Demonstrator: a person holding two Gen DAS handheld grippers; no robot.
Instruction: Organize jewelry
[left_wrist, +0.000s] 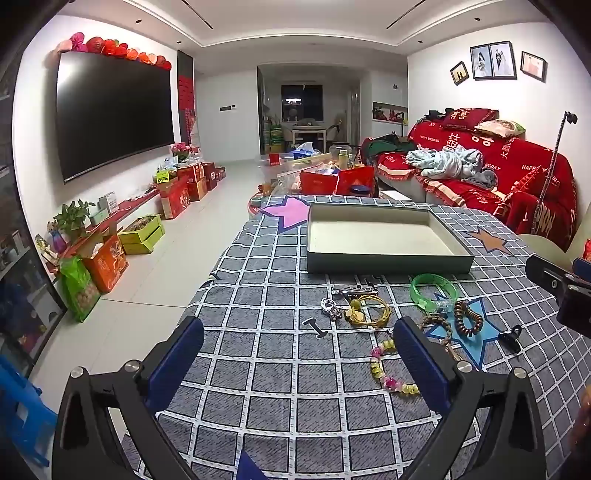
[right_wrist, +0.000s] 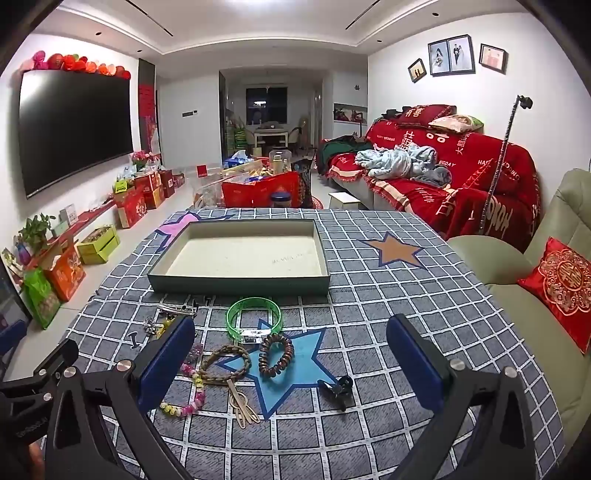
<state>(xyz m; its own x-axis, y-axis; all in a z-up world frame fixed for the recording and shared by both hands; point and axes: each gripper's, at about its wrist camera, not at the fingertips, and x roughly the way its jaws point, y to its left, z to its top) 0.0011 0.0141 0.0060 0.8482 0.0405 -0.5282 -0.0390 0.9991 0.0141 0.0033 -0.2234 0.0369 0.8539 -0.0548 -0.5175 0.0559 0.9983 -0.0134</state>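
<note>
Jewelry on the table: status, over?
Left tongs open, right tongs open, both empty. Tray holds nothing; green bangle, coil bracelet, bead strand loose on cloth. Nothing blocking.

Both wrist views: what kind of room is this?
Almost certainly a home living room: a wall-mounted TV, a sofa under a red throw and framed photos. The work surface is a table with a checked cloth.

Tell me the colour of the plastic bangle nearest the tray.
Translucent green bangle; right wrist view shows it best.
</note>
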